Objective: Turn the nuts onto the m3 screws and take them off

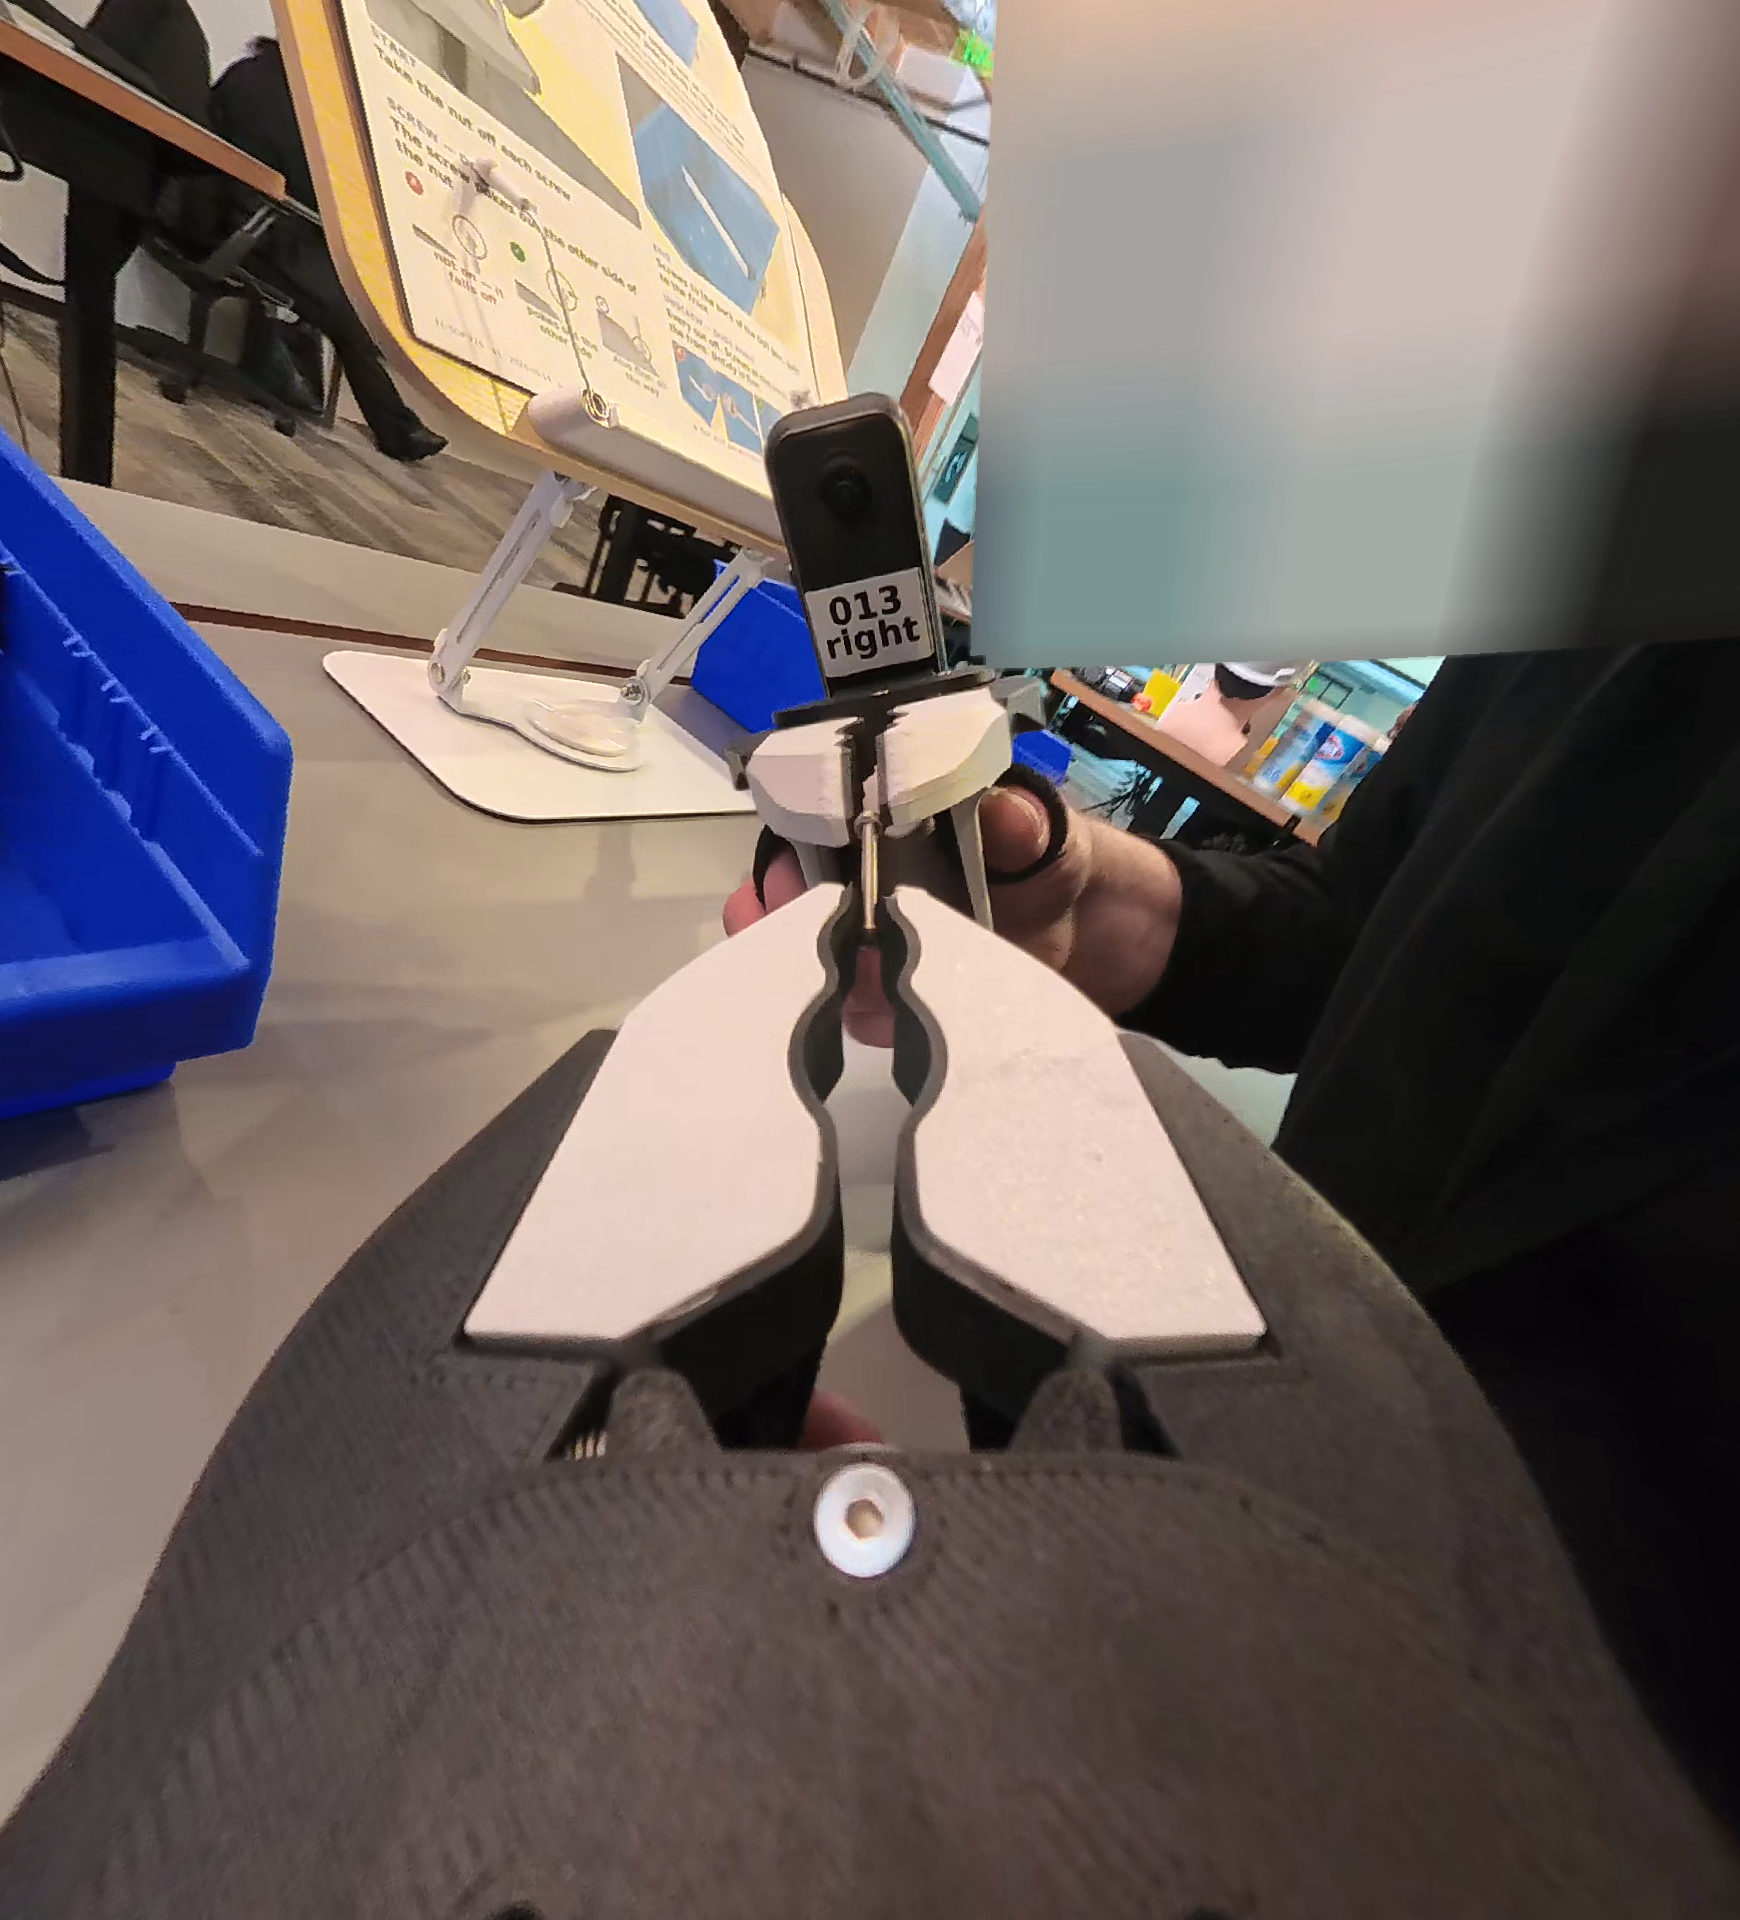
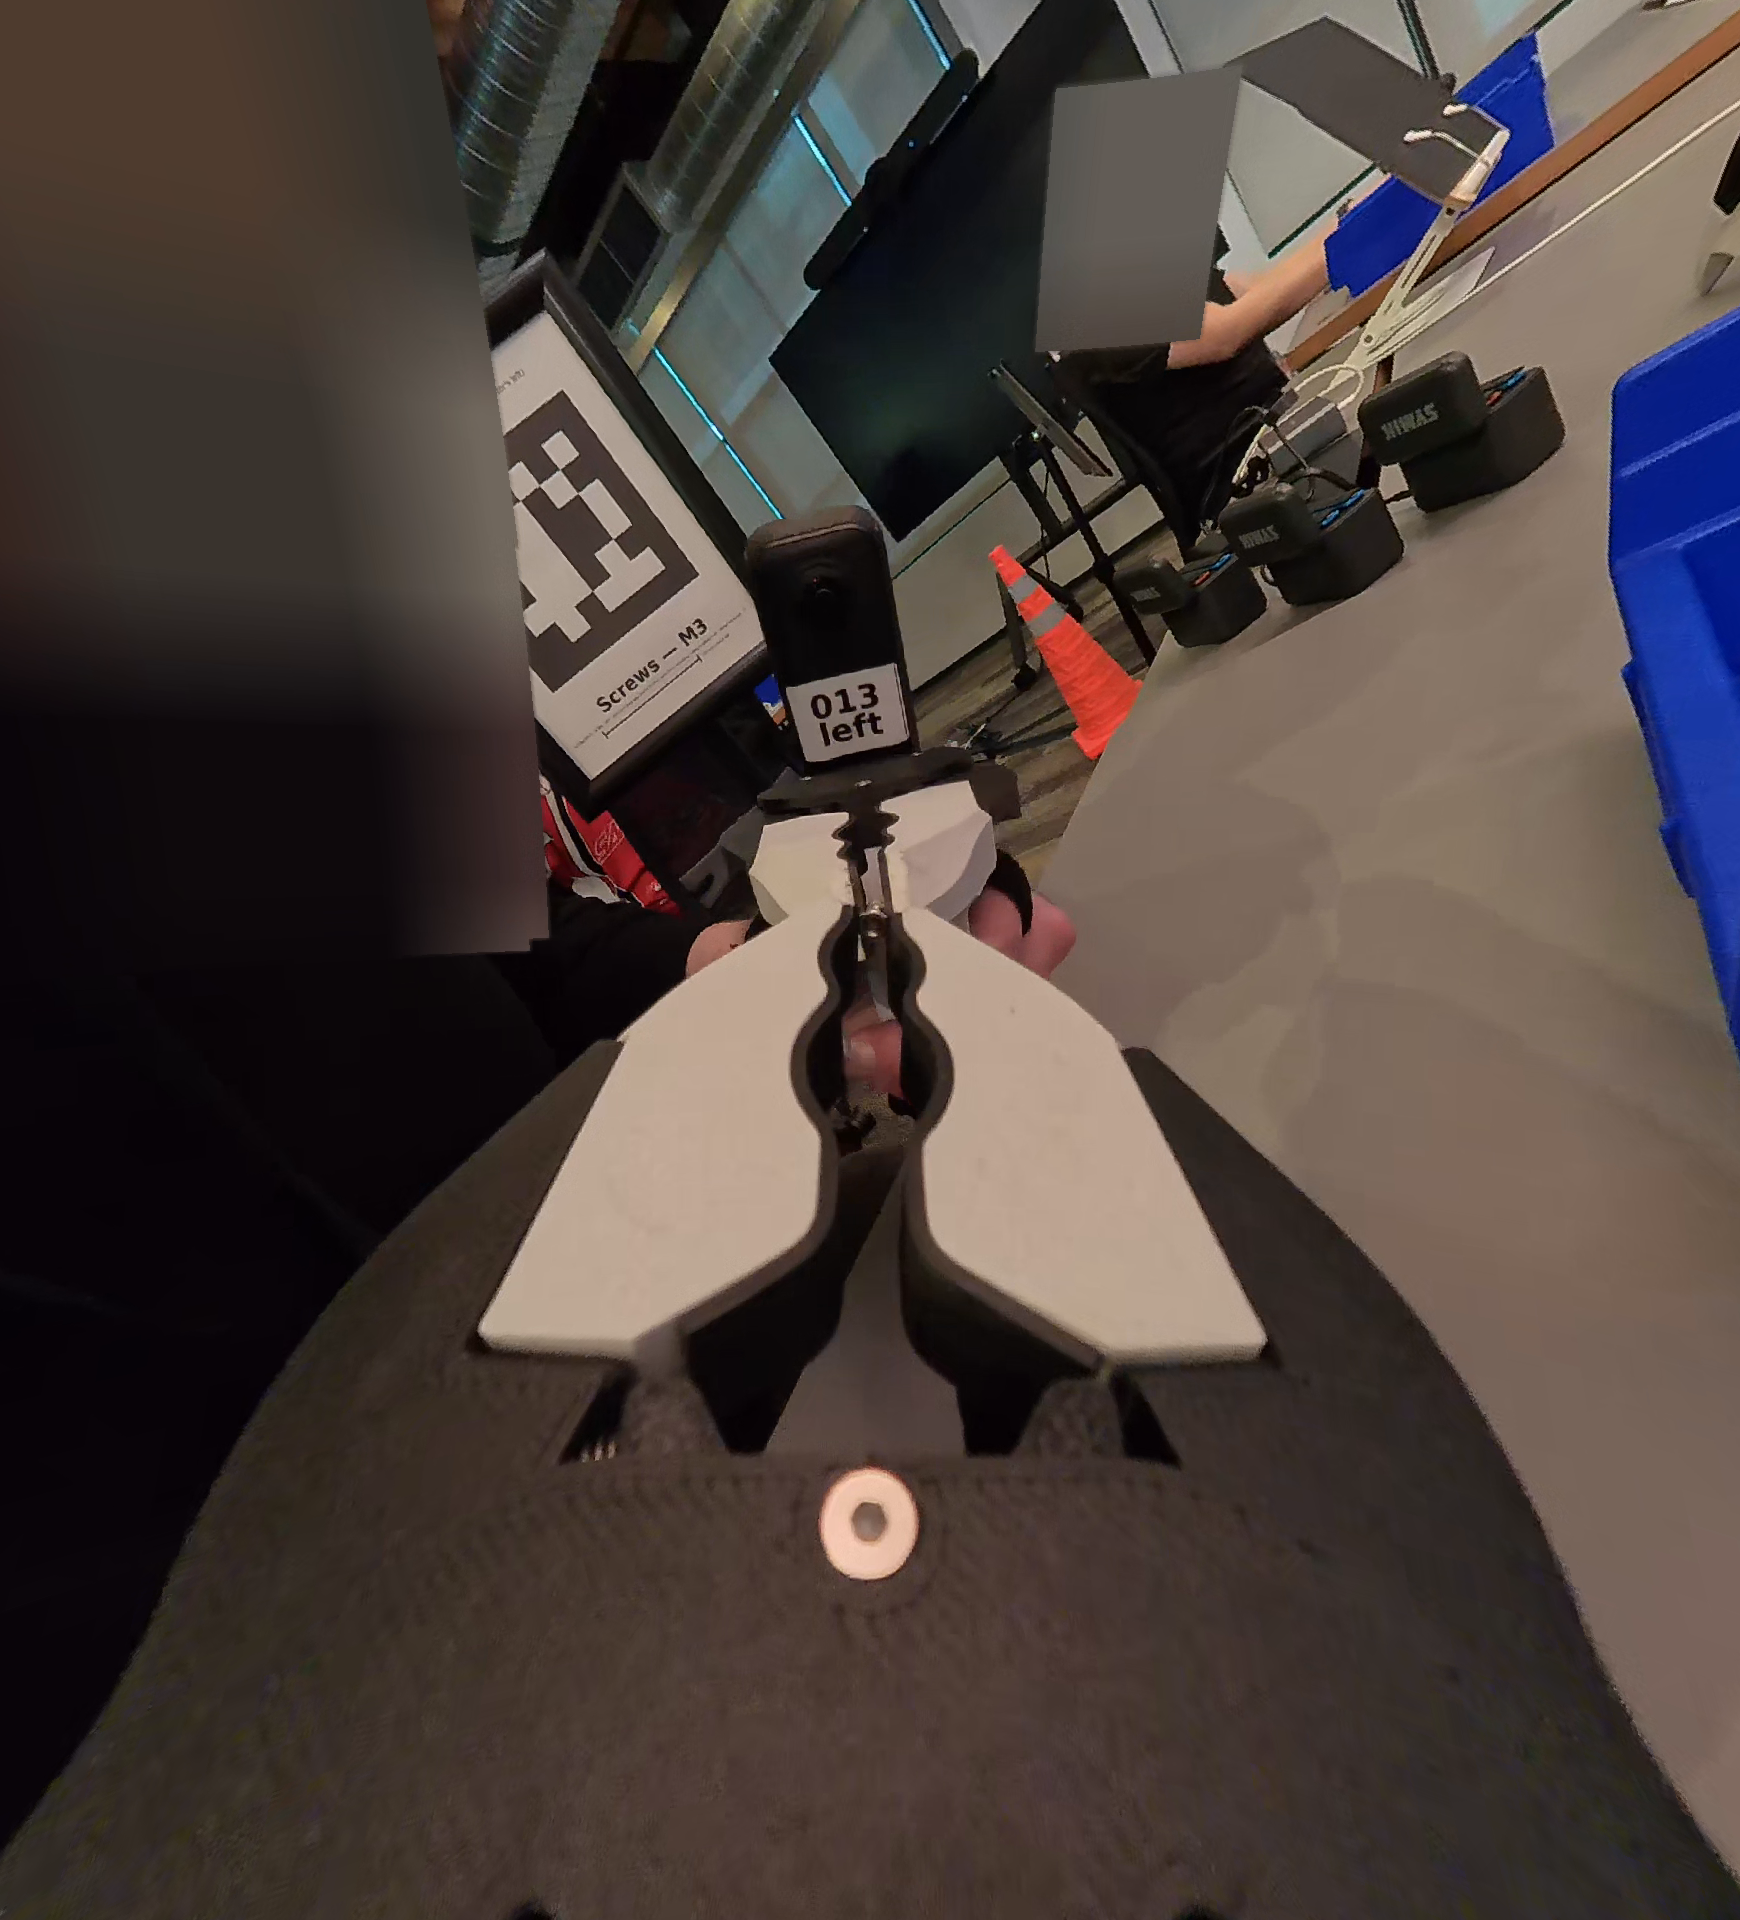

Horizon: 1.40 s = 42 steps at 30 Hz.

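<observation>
Steel screw (image 1: 872, 868) pinched between both tongs.

Left gripper (image 1: 867, 914): white fingers (image 1: 700, 1122), dark ribbed body, white rivet (image 1: 864, 1522) lower centre; black sleeve (image 1: 1250, 935) at right.

Table: grey top (image 1: 346, 1039), carrying the items below.
Blue bin: open plastic bin (image 1: 66, 883) at the left edge of the left wrist view.
Instruction board: yellow sheet (image 1: 575, 208) tilted on a white folding stand (image 1: 533, 665).
Traffic cone: orange (image 2: 1068, 655), on the floor beyond the table.
Black cases: cluster (image 2: 1365, 499) at the table's far end.
</observation>
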Each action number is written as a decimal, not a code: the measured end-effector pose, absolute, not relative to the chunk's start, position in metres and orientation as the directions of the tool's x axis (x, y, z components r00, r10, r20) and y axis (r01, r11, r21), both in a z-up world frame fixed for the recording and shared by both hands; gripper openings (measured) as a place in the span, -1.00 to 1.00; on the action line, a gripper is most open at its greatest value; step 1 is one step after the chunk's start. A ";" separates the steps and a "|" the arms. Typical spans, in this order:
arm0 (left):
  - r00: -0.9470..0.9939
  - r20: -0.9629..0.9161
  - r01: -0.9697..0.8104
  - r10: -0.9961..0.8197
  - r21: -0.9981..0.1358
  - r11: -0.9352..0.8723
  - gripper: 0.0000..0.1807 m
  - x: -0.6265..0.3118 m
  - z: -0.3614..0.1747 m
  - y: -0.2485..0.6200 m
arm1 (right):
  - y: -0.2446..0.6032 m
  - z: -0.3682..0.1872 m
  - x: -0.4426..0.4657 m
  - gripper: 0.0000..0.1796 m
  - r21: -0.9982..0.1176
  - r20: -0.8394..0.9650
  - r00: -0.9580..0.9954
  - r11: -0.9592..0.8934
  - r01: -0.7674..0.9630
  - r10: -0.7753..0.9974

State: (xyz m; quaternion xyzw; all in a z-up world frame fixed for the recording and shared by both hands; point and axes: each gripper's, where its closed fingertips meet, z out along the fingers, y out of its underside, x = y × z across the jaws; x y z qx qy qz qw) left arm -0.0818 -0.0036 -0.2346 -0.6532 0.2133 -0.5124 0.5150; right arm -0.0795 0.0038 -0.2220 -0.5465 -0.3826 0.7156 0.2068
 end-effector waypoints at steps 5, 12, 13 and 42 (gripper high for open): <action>0.401 0.428 0.228 -0.810 -0.903 -0.364 -0.97 -0.081 -0.236 -0.004 | 0.003 -0.224 -0.079 -0.95 -0.763 -0.637 -0.318 -0.633 0.129 0.703; 0.400 0.426 0.224 -0.811 -0.904 -0.364 -0.97 -0.080 -0.236 -0.004 | 0.003 -0.224 -0.078 -0.95 -0.756 -0.643 -0.327 -0.643 0.125 0.693; 0.397 0.431 0.229 -0.810 -0.901 -0.368 -0.97 -0.080 -0.236 -0.004 | 0.003 -0.224 -0.078 -0.95 -0.757 -0.642 -0.326 -0.642 0.123 0.694; 0.339 0.500 0.308 -0.797 -0.860 -0.408 -0.97 -0.077 -0.231 -0.004 | -0.001 -0.221 -0.077 -0.91 -0.777 -0.615 -0.343 -0.619 0.114 0.710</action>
